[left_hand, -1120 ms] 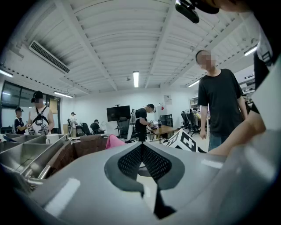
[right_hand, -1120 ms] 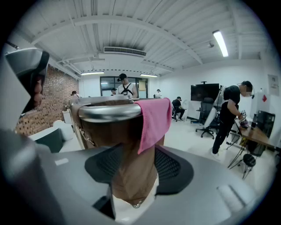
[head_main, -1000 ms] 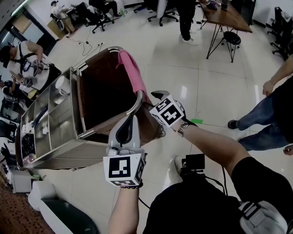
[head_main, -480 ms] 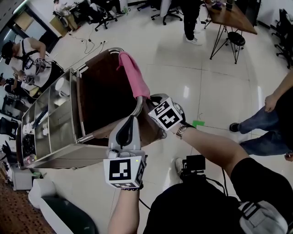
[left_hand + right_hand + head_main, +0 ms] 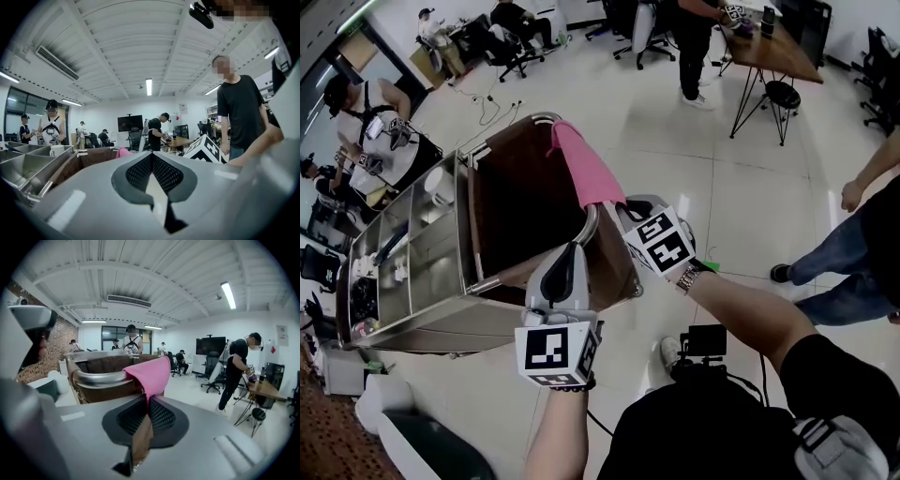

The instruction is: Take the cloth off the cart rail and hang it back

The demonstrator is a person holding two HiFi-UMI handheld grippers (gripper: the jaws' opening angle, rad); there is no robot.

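Cloth (image 5: 584, 167) was draped over the cart rail (image 5: 590, 223) on the right side of the cart (image 5: 441, 323), just past the curved near corner, with its lower end hanging toward you. Your right tool (image 5: 625, 208) had just been closing and was clamped on that hanging end. The right gripper view showed pink fabric pinched between the pads, only a narrow strip of edge. Your left tool (image 5: 567, 255) was closed on nothing, jaws together, hovering by the cart's near rail. I couldn't tell if it was touching.

Risks as I read them:
- Shallow bite: the grip sat on the edge only, so the fabric could slide out once the rest dragged across the rail.
- Most of the cloth lay over the rail. A pull sideways rather than up and over could bunch it at the bend.
- Nothing braced the cart, so a snag could shift it. No wheels in view, so that's unconfirmed.
- A single-point hold would let the cloth hang like a rope, making it hard to rehang flat with your left tool shut and idle.
- A person (image 5: 844, 253) stood on your right, well apart, so low concern.
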